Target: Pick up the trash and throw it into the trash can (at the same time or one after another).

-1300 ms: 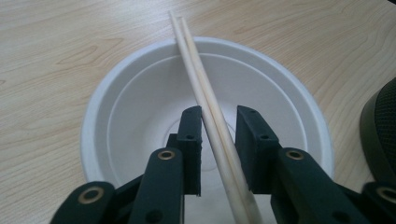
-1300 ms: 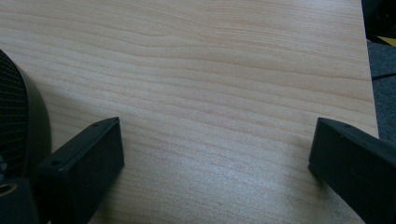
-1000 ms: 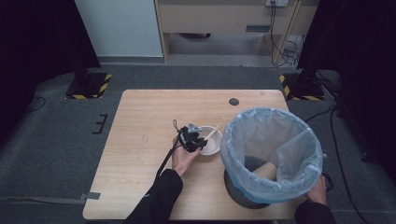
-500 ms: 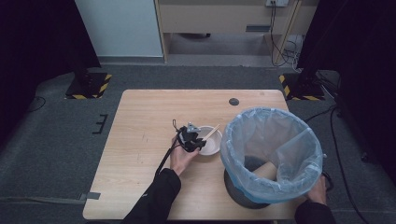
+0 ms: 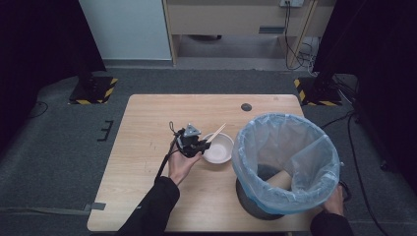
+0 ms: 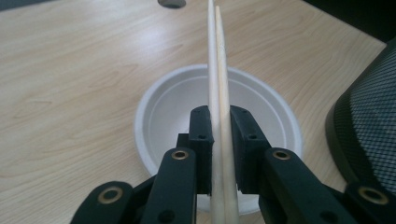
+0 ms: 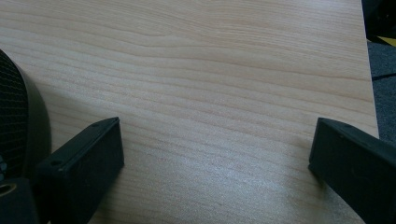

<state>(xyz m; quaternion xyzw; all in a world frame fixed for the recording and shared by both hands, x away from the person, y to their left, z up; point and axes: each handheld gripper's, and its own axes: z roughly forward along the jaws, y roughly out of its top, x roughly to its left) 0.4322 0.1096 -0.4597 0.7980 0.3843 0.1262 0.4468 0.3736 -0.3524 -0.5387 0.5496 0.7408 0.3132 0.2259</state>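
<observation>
One wooden table [image 5: 147, 196] carries 1 white bowl [image 5: 220, 150], 2 chopsticks [image 6: 217, 70] & 1 black mesh bin [image 5: 251, 201] w/ 1 blue liner bag [image 5: 295, 147]. Two tongs: left tongs [image 6: 219, 135], right tongs [image 7: 215, 158].

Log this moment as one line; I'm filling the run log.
left tool: shut on chopsticks over white bowl | right tool: open, beside bin | table

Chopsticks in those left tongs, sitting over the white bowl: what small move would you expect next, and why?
Probably a lift and a short carry to the right, toward the lined bin. The left tongs are shut on the chopsticks, which angle up above the empty white bowl, and the bin stands open just beside it. That is a guess; the right tongs rest open by the bin.
</observation>
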